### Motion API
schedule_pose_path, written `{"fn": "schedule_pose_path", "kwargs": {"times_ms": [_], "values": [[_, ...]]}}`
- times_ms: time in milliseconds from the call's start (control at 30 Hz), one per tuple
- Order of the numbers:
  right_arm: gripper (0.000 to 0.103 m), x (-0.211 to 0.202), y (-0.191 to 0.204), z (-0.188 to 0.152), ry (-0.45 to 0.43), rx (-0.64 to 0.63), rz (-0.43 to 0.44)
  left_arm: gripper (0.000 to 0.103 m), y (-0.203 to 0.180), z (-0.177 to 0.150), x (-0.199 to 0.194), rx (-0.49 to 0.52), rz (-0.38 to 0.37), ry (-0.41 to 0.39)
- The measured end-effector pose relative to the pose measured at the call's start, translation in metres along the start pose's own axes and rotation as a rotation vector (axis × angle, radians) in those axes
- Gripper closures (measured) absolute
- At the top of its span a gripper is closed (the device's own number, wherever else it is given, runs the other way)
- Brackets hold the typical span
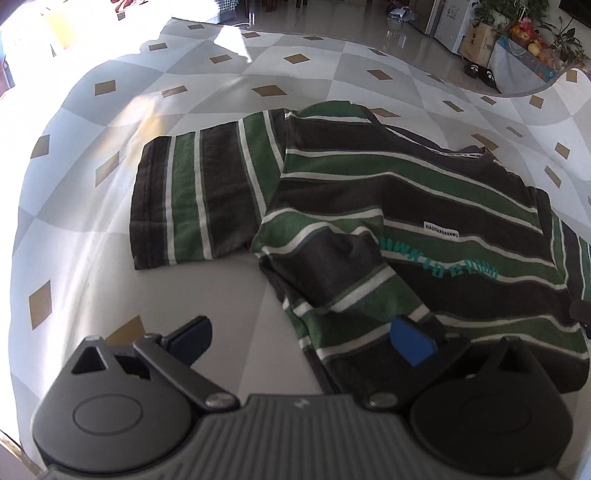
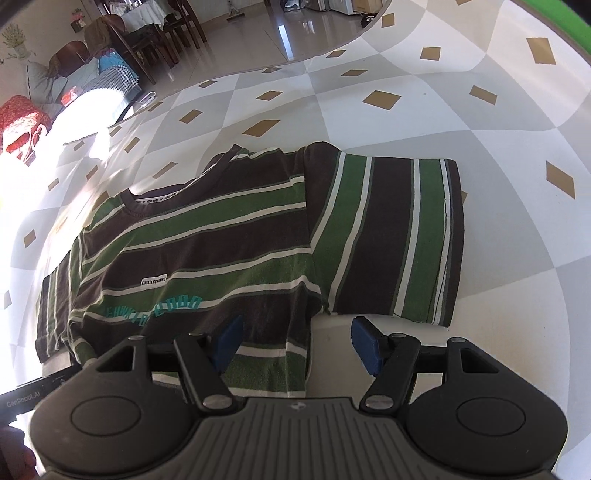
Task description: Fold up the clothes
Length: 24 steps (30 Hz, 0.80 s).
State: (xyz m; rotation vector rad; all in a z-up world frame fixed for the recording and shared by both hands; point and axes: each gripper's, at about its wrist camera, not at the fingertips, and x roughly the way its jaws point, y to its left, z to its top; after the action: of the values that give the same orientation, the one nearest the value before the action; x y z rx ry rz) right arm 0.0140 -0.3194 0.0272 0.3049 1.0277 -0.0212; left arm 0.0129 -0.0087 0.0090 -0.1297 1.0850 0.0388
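A striped T-shirt [image 1: 424, 206] in dark brown, green and white lies flat on the checked cloth, with its neck at the far side and teal letters on the chest. In the left wrist view one sleeve [image 1: 199, 199] spreads out to the left, and a rumpled fold of the hem [image 1: 354, 284] lies toward me. My left gripper [image 1: 301, 339] is open, low over the shirt's near left edge, with its right pad [image 1: 412, 341] above the fabric. The same T-shirt [image 2: 221, 251] fills the right wrist view, its other sleeve [image 2: 391, 236] spread to the right. My right gripper [image 2: 295, 345] is open over the shirt's near right edge.
The checked grey-and-white cloth [image 1: 92, 229] with tan diamonds covers the whole work surface. Beyond its far edge are a tiled floor, boxes and potted plants [image 1: 517, 33], and dining chairs [image 2: 147, 33]. The other gripper's dark body [image 2: 33, 391] shows at the lower left of the right wrist view.
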Motion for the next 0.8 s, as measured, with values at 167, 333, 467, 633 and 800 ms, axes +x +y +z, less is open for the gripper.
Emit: {"fn": "schedule_pose_path", "kwargs": {"times_ms": [167,333,467,633,800], "values": [[0.040,-0.007,-0.001,-0.016,0.000,0.004,0.011,0.000,-0.002,-0.018,-0.006,-0.008,-0.040,0.019],[0.040,-0.011,-0.002,-0.028,-0.004,0.018,0.019,0.000,-0.002,-0.032,-0.012,-0.015,-0.060,0.031],[0.039,-0.015,-0.009,-0.035,-0.022,0.073,0.010,0.000,-0.002,-0.043,-0.016,-0.017,-0.077,0.036],[0.039,-0.013,-0.011,-0.038,-0.011,0.099,0.059,0.000,-0.006,-0.054,-0.019,-0.011,-0.107,0.041],[0.039,-0.005,-0.011,-0.040,0.000,0.112,0.076,0.000,-0.013,-0.060,-0.022,0.006,-0.138,0.036]]}}
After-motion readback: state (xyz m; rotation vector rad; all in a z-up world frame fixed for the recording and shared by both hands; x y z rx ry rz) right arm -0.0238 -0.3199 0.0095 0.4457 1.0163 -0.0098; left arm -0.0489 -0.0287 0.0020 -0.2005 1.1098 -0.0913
